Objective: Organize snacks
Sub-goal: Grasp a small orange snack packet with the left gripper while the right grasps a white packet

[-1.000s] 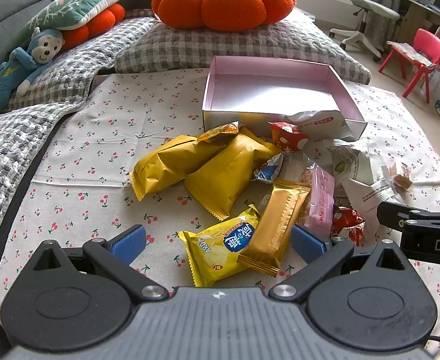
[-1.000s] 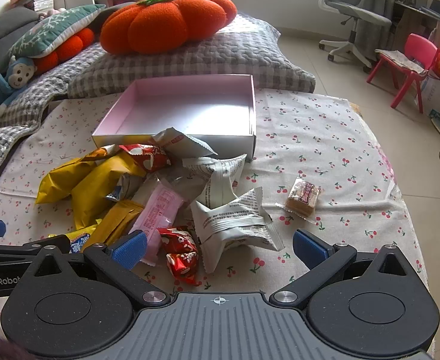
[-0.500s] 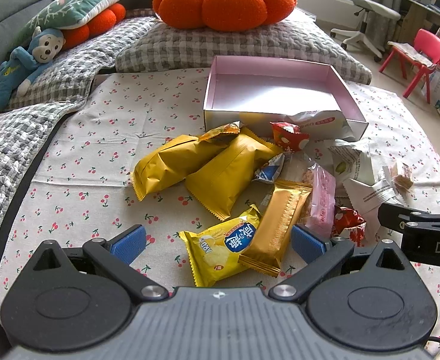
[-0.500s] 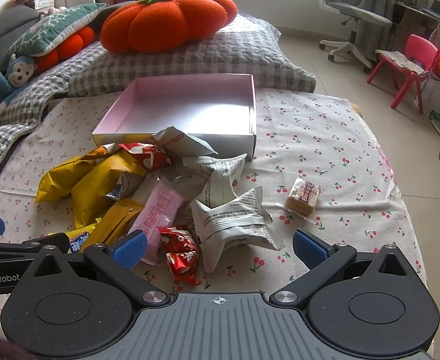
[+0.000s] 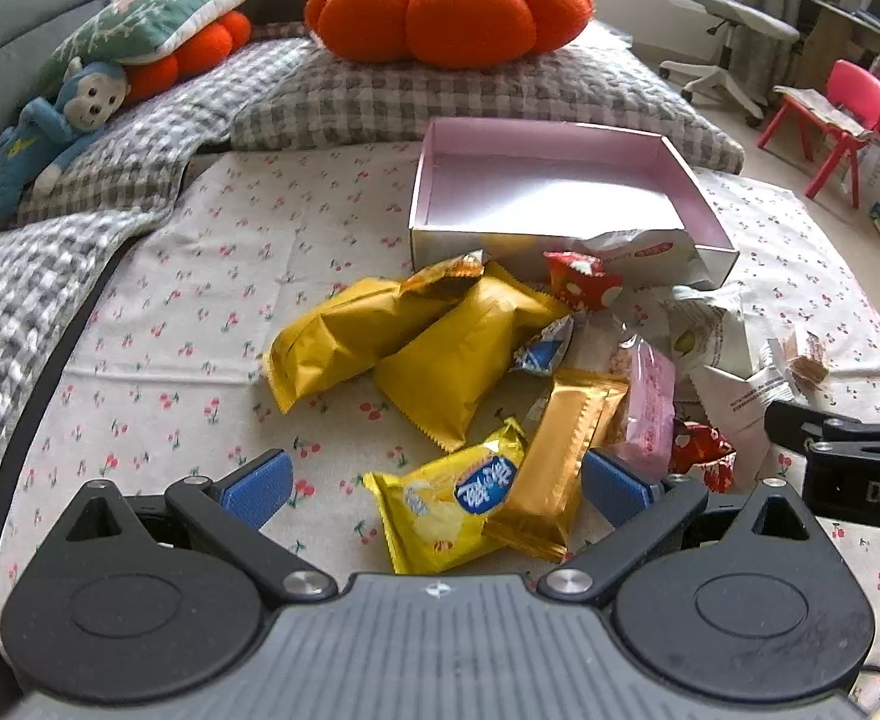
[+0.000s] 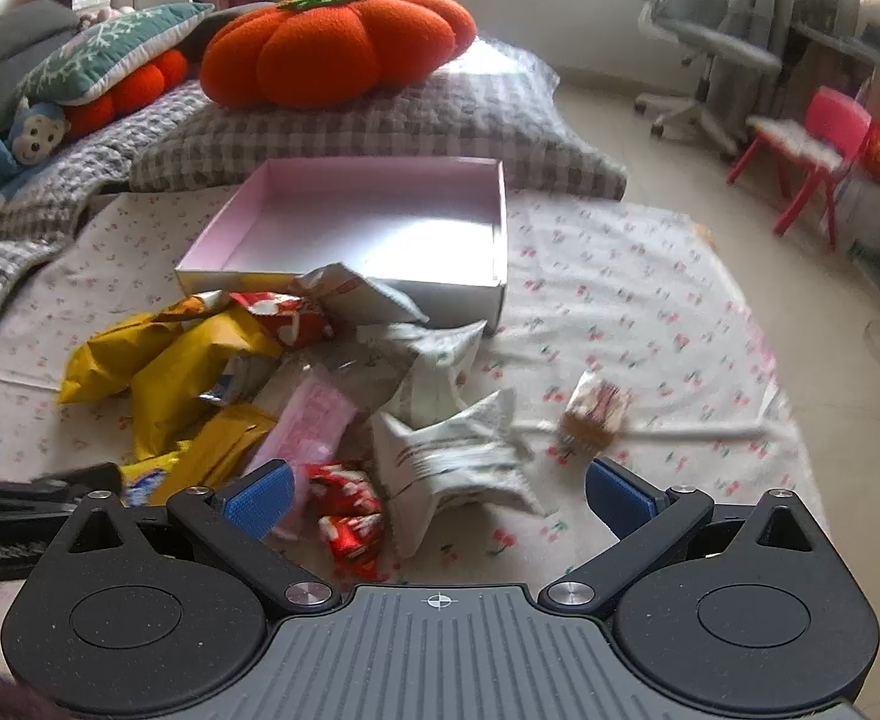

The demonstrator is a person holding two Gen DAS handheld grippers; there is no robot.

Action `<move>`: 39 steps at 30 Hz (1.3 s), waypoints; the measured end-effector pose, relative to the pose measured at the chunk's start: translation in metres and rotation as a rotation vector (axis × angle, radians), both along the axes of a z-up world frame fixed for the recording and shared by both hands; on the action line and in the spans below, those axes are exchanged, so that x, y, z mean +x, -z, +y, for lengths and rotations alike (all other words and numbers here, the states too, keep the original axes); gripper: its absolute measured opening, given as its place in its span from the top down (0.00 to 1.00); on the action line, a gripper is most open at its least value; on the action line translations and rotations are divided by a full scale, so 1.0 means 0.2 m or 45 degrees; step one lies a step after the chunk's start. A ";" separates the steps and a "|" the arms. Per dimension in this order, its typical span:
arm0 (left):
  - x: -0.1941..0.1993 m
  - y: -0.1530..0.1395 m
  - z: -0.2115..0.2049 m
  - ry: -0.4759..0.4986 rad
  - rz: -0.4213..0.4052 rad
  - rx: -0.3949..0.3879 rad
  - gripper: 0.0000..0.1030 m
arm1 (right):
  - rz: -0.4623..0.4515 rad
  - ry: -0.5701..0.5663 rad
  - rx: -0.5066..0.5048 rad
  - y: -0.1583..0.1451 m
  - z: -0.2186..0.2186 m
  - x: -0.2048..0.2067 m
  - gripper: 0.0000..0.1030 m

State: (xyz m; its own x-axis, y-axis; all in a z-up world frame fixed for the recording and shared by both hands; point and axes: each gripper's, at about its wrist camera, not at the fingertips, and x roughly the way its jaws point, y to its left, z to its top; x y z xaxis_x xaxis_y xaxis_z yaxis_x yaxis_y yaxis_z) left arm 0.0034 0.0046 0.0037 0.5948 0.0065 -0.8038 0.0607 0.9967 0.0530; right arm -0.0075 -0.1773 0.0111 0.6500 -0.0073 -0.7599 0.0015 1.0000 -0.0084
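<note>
My claws' fingertips are blue. The box is pink inside, white outside. The packets: yellow, gold, pink, red. The sheet is white with cherries, the pillow grey check, the pumpkin cushion orange.

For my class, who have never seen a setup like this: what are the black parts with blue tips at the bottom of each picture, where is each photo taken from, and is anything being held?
A person holds a two-finger tool in each hand, each with a camera looking along its fingers. One picture shows the left gripper, the other the right gripper. Both are open and hold nothing. On the cherry-print cloth lies a pile of snacks, including a yellow packet and a white packet, in front of an empty pink box.
</note>
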 end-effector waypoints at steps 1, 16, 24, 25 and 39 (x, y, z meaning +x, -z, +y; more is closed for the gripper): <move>0.01 0.00 0.00 0.006 -0.007 0.016 0.00 | -0.034 0.004 -0.055 0.00 0.01 0.00 0.00; 0.23 0.00 0.13 0.191 -0.119 0.071 0.03 | -0.033 -0.093 0.030 -0.06 -0.13 0.23 0.00; 0.36 0.11 0.20 0.268 -0.127 0.085 0.13 | 0.044 -0.073 0.331 0.09 -0.25 0.42 0.02; 0.37 0.12 0.21 0.280 -0.124 0.075 0.15 | 0.045 -0.079 0.366 0.10 -0.27 0.45 0.02; 0.48 0.18 0.17 0.432 -0.128 0.016 0.46 | -0.077 -0.307 0.387 0.13 -0.14 0.57 0.28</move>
State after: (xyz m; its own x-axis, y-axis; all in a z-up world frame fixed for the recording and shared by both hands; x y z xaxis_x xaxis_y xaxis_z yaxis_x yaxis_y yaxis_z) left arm 0.1001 0.0388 -0.0332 0.6412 -0.1955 -0.7420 0.3822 0.9199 0.0879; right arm 0.1060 -0.2052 -0.0146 0.6493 0.3707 -0.6641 -0.2423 0.9285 0.2814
